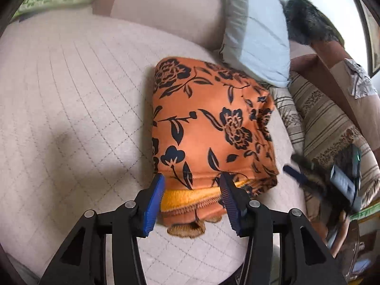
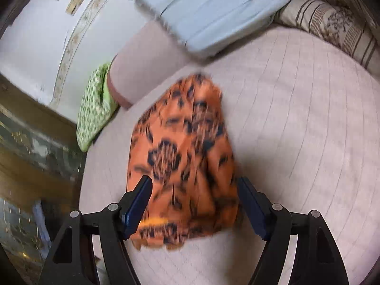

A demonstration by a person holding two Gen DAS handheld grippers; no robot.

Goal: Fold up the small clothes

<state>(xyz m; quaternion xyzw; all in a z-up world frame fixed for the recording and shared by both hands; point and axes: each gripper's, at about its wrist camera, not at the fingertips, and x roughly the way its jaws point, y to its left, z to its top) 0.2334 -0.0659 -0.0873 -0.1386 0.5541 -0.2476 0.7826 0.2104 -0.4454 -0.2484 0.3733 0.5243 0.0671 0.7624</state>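
Both grippers, left (image 1: 192,185) and right (image 2: 194,194), hang spread over the folded orange garment (image 1: 209,123) on a quilted beige bed (image 1: 71,99), pillows (image 1: 258,45) beyond.

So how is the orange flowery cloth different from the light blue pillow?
The orange cloth has black flowers; the blue pillow is plain. The cloth lies folded flat on the quilted cover; the pillow is puffy and leans up at the back. Both are soft fabric things on the same cover.
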